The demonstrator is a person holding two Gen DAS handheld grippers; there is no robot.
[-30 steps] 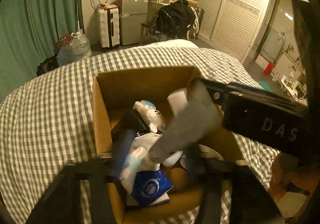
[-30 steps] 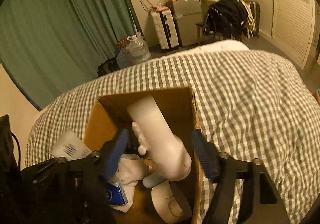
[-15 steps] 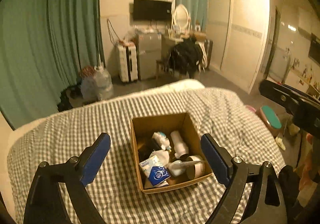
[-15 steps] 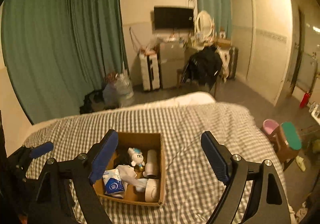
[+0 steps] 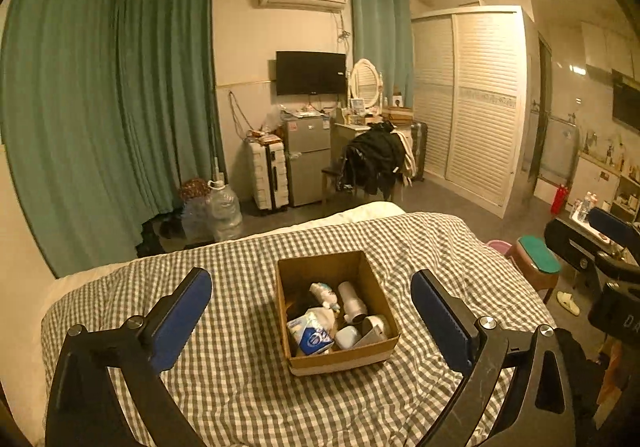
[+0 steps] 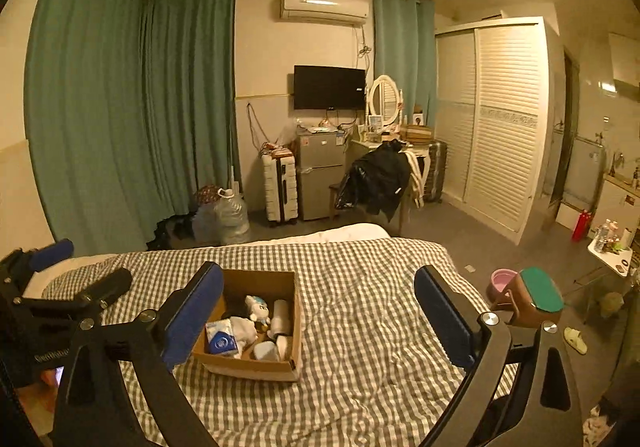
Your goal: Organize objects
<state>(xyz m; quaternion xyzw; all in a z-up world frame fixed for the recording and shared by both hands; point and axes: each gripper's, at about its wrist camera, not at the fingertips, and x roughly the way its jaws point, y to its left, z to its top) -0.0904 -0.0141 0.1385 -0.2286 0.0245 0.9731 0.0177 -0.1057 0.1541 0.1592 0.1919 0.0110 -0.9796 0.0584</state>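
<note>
An open cardboard box (image 5: 304,275) stands on the checked bed (image 5: 240,387); it also shows in the right wrist view (image 6: 256,279). It holds a blue tissue pack (image 5: 310,337), a white doll (image 6: 256,305), a white cylinder (image 5: 350,299) and other small items. My left gripper (image 5: 312,323) is open and empty, held back from the box. My right gripper (image 6: 320,321) is open and empty, with the box by its left finger. Each gripper shows at the edge of the other's view.
Green curtains (image 5: 100,119) hang at the left. A suitcase (image 5: 268,175), a small fridge (image 5: 306,159), a chair with a black jacket (image 5: 372,163) and a wardrobe (image 5: 472,107) stand beyond the bed. A green-topped stool (image 6: 536,295) stands right of the bed.
Both grippers have pulled up and back from inside the box and stand wide open. The white cylinder that sat between the right fingers now lies in the box.
</note>
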